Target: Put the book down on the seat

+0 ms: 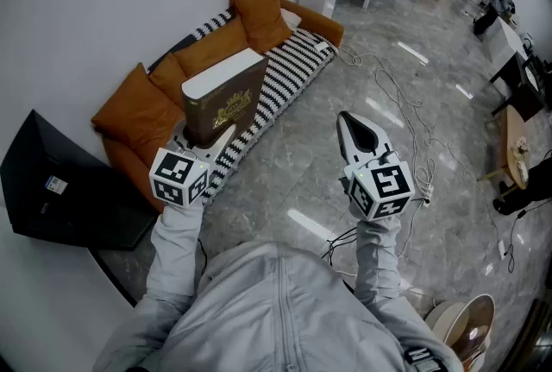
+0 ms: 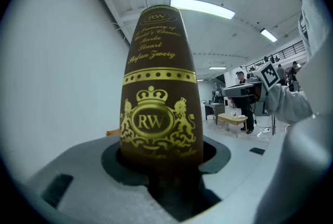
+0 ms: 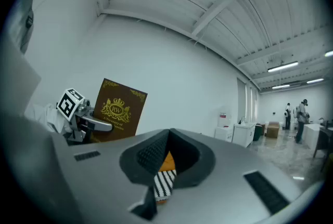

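1. My left hand-held gripper (image 2: 161,173) is clamped on the book (image 1: 226,107), with the jaws standing wide across its thickness. The book stands upright, rising straight out beyond the jaws, which hold it at its lower end.
2. My right hand-held gripper (image 3: 162,179) carries nothing. Its jaws are narrow, with only a slit between them through which the sofa shows. It sits off to the right of the book, well apart.
3. The book is a thick hardback with rigid brown boards, a gilt crest and lettering, and a white page block along the top. The cover has a slight sheen.
4. Handling, my judgement: it is stiff and fairly heavy, and top-heavy when held this low. The smooth cover may slip or pivot in the pads if I tilt it quickly. A grip across the closed boards should keep the pages shut.
5. The sofa (image 1: 323,23) lies ahead of and below the left hand-held gripper. Its seat is covered by a black-and-white striped throw (image 1: 285,72), which looks soft and woven. Plump orange cushions (image 1: 259,12) sit along the back.
6. The book is not yet on the seat. The soft surface should take it gently if I lay it flat.
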Tool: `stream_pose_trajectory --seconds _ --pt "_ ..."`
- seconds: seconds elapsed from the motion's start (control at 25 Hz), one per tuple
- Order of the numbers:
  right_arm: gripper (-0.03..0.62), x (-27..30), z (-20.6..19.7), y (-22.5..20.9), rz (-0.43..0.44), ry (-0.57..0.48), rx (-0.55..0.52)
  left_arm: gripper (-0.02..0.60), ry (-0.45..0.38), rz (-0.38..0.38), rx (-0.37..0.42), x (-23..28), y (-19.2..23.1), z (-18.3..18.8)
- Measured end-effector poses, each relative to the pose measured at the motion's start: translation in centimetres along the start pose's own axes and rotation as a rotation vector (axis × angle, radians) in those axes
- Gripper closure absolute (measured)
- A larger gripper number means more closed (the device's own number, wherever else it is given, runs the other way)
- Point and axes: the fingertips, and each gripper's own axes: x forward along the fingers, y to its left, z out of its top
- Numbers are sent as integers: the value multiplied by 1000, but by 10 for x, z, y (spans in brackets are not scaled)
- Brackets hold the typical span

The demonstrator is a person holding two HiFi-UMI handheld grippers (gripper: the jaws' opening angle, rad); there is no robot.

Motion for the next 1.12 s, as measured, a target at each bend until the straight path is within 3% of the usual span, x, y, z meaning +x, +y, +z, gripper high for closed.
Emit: stream_pose_trajectory --seconds 0.6,1.12 --pt "565 -8 -23 -35 56 21 43 344 52 36 36 22 -45 -9" --pt "565 0 -34 -57 68 46 31 344 54 42 45 48 -47 -13"
